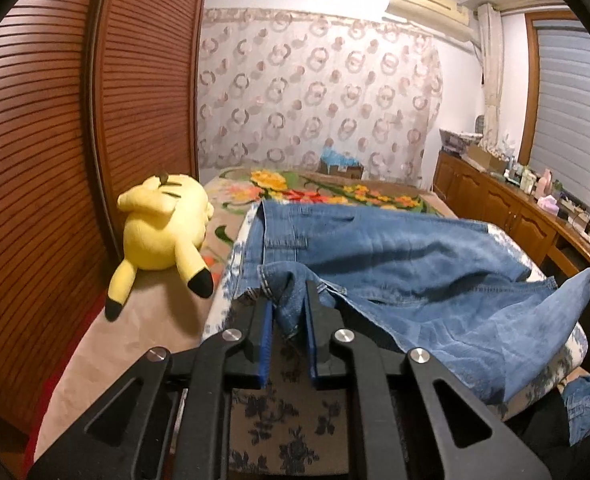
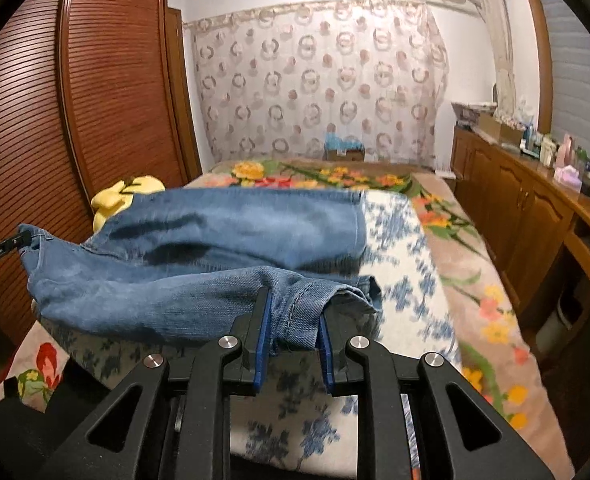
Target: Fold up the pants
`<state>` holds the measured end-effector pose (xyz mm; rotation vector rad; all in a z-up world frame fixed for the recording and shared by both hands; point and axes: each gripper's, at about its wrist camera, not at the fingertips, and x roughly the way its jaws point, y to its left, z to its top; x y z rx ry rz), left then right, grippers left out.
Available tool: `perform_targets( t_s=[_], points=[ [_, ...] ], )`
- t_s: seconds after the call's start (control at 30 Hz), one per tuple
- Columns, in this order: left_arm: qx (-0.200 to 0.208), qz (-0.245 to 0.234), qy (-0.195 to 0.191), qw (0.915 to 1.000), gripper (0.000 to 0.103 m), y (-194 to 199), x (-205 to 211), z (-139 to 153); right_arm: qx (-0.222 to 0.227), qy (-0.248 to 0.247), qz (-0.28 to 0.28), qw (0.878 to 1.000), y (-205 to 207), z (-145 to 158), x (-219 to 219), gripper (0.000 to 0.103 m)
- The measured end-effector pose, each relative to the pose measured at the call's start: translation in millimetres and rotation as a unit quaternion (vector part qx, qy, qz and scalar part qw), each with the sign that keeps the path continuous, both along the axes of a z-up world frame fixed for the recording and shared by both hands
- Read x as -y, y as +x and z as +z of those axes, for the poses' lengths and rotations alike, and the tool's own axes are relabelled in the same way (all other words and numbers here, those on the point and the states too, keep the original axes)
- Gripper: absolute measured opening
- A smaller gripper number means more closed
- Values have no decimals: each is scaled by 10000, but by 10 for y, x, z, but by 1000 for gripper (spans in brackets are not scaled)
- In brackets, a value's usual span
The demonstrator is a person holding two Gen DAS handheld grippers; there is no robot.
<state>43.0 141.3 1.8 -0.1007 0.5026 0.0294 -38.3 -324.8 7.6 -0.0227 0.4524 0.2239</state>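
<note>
Jeans [image 1: 395,256] lie mid-frame on the blue-floral blanket [image 2: 399,248]. Left gripper [image 1: 289,300] is clenched on a denim edge at lower centre, and right gripper [image 2: 295,308] is clamped on a hem. Both near corners are pinched, probably so the edge lifts evenly for folding. A yellow plush [image 1: 163,228] sits at left, clear of the work.

A home bedroom: floral-covered bed [image 2: 475,280], louvred wooden wardrobe [image 2: 107,80], patterned curtain [image 1: 315,92], wall air conditioner [image 1: 431,6].
</note>
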Motion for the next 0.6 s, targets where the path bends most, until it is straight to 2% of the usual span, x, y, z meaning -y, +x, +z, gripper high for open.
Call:
perform_targets(
  t_s=[0.3, 0.6],
  points=[
    [335, 23, 77, 9994, 14, 192, 7, 221, 369, -82, 24, 9993, 70, 123, -25, 20],
    [453, -88, 180, 9988, 13, 442, 98, 360, 488, -193, -1, 9986, 255, 44, -72, 20]
  ],
)
